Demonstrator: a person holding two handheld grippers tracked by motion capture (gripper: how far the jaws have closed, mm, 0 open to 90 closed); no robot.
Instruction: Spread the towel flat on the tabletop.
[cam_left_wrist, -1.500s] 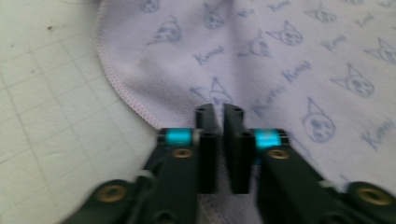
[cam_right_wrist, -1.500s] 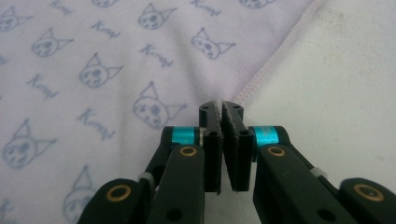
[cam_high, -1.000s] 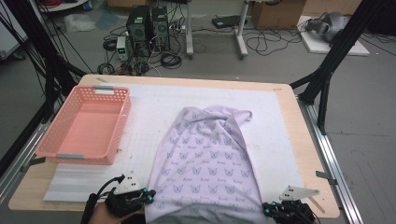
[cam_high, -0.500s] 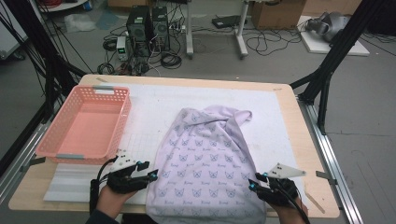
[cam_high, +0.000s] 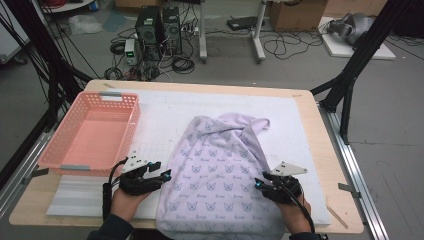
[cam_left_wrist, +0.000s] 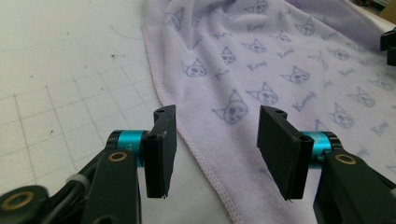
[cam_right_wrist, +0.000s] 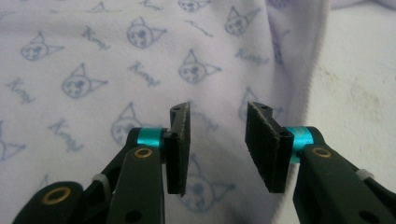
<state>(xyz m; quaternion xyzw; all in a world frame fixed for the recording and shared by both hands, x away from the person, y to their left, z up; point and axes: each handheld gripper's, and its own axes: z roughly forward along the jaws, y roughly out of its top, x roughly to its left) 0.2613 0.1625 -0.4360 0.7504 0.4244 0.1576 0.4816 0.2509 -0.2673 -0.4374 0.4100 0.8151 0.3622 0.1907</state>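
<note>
Table (cam_high: 320, 107) carries a mat (cam_high: 165, 112). Basket (cam_high: 91, 131) on the mat, left of frame. Cloth (cam_high: 220, 170) lies centre, its lower edge hanging over the near table edge. Left hand-held gripper (cam_high: 162, 176) just beside the cloth's left edge; right hand-held gripper (cam_high: 260, 184) over its right edge, lower right.

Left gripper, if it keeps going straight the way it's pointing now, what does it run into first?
Most likely the lilac cloth. The left gripper has its jaws open, nothing gripped, and the cloth's stitched edge runs right between them. Depth is hard to judge, so height above the cloth is unclear.
</note>
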